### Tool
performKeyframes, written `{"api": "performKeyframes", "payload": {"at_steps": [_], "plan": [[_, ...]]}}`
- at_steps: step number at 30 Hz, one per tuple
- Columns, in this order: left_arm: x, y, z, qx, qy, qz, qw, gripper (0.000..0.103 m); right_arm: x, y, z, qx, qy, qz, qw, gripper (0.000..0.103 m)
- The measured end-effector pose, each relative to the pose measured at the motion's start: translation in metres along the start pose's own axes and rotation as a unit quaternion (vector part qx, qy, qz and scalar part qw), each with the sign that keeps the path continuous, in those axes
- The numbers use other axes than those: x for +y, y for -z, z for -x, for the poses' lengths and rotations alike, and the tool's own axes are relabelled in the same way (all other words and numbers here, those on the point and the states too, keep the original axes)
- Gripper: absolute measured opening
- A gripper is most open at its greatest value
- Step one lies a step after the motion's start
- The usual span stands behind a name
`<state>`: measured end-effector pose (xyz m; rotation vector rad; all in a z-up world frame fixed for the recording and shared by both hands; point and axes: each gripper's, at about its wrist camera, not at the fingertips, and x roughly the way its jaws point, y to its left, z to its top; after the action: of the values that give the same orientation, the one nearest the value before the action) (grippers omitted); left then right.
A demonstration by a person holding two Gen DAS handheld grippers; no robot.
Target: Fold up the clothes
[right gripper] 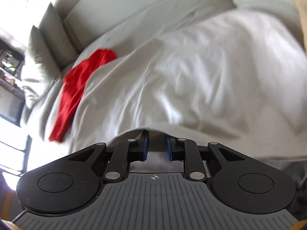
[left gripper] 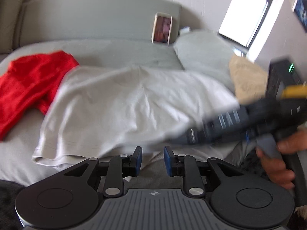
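White garment [left gripper: 122, 103]: spread w/ wrinkles across the grey bed [left gripper: 119, 51], near hem at the bed's front edge; type unclear, looks like a tee or similar top.
Red garment [left gripper: 28, 84]: crumpled on the bed, left of the white one; white cloth overlaps its right edge.
Left gripper [left gripper: 153, 161]: jaws parted, nothing between the blue pads [left gripper: 138, 160]; sits just at the white garment's near hem, fabric below/ahead of the tips.
Right gripper [right gripper: 156, 145]: jaws apart, gap visible; fingertips tucked under the raised near edge of the white garment, cloth draped over the tips. Can't tell if the pads touch fabric. Nothing pinched as far as seen.
Right gripper, seen from left cam: dark blurred body [left gripper: 239, 120] lying across the garment's right side, a hand [left gripper: 278, 161] around its grip.
Pillows: pale grey one [left gripper: 203, 53] at rear right, tan one [left gripper: 247, 76] beside it.
Headboard [left gripper: 96, 17]: grey padded, a white-framed device w/ screen [left gripper: 162, 28] leaning on it.
Window [left gripper: 247, 13]: bright, upper right.
Sharpness: both views motion-blurred.
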<state>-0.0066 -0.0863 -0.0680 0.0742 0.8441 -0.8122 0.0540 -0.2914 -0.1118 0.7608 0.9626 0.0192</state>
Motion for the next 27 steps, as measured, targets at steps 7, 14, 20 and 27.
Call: {"api": "performKeyframes", "payload": {"at_steps": [7,14,20,27], "plan": [[0.031,-0.012,0.019,-0.041,-0.028,0.065,0.9967,0.023,-0.001,0.035,0.019,0.143,-0.036,0.040,0.988,0.030],[0.018,-0.005,-0.006,0.002,-0.030,0.020,0.9993,0.022,-0.029,0.021,0.077,-0.094,0.085,0.027,0.992,0.041],[0.006,0.013,-0.006,0.049,-0.033,-0.042,0.9974,0.022,-0.059,0.016,0.058,-0.011,0.156,0.022,0.987,0.046],[-0.022,0.024,0.005,-0.047,-0.033,-0.145,0.9878,0.029,-0.052,0.038,0.109,-0.090,0.092,0.035,0.991,0.047]]}}
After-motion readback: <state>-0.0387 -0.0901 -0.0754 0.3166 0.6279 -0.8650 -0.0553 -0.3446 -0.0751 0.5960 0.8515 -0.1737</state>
